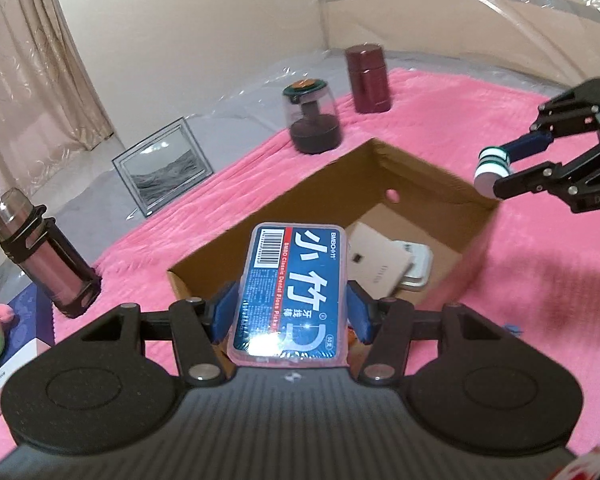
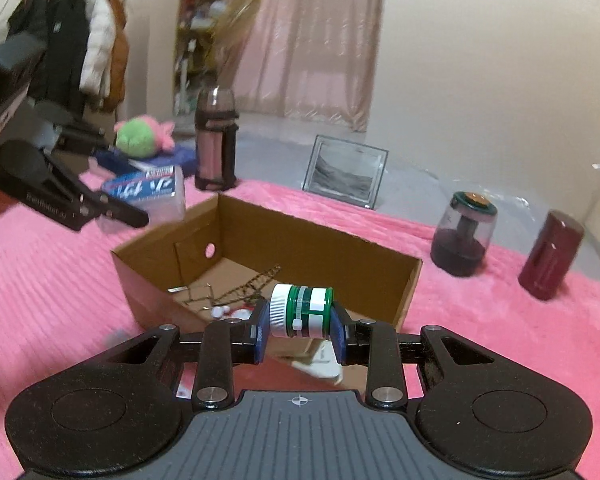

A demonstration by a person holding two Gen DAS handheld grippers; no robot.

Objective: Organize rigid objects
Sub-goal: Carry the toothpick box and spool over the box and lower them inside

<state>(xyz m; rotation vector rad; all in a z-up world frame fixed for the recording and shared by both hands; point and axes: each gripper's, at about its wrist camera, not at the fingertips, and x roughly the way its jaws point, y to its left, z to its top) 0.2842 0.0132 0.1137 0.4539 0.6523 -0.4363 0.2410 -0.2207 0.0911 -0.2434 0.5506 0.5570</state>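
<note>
floss box (image 1: pixel 291 295) clamped between left jaws – green jar (image 2: pixel 302 311) between right jaws

Blue floss-pick case (image 1: pixel 290 294) with white characters, a red stripe and a black barcode; small green jar (image 2: pixel 301 311) with white lid and white bands. Ribbed pink blanket (image 1: pixel 440 120) under a plain brown cardboard box (image 2: pixel 260 240). Dark maroon canister (image 1: pixel 368 79), smoky clear dome (image 1: pixel 311 117) with green top, pink-and-black flask (image 1: pixel 40 256), green-and-pink plush toy (image 2: pixel 140 138).
</note>
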